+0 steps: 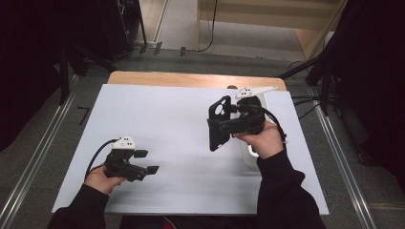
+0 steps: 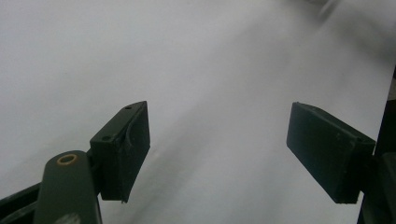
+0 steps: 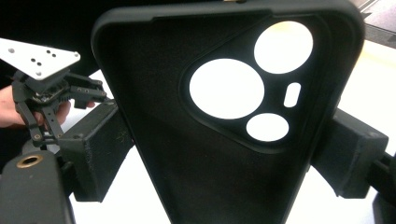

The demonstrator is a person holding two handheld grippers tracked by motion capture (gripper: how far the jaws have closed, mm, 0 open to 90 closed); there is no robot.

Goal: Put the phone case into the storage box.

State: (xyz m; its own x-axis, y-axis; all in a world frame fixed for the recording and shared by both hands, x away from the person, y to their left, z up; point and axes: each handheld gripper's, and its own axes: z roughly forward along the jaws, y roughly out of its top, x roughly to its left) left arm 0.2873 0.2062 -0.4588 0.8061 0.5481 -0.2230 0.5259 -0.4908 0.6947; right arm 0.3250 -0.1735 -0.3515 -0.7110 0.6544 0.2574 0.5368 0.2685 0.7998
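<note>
While your right hand (image 1: 264, 139) is raised above the right half of the white table (image 1: 157, 119), your right gripper (image 1: 220, 125) points toward the table's left edge and pinches a black phone case (image 1: 219, 123) across its width. As seen from the high view, the case stands on end, clear of the table top, its camera cut-outs uppermost and its long axis roughly upright. Viewed along the right gripper's own jaws, the phone case (image 3: 219, 121) shows its hollow inner face, with one pad (image 3: 95, 151) pressed on each long side and the white table visible through the round openings. Your right forearm rises from the near edge, sleeve dark, wrist level. Your left hand (image 1: 101, 179) rests low near the table's near-left corner, holding the left gripper (image 1: 146, 161) pointed toward the right edge; its jaws stand spread with nothing between them. Seen from the left gripper view, the two pads (image 2: 122, 149) hang apart over bare white table (image 2: 210, 84). Behind your right hand, a white object (image 1: 250, 157) lies partly hidden near the right edge.
</note>
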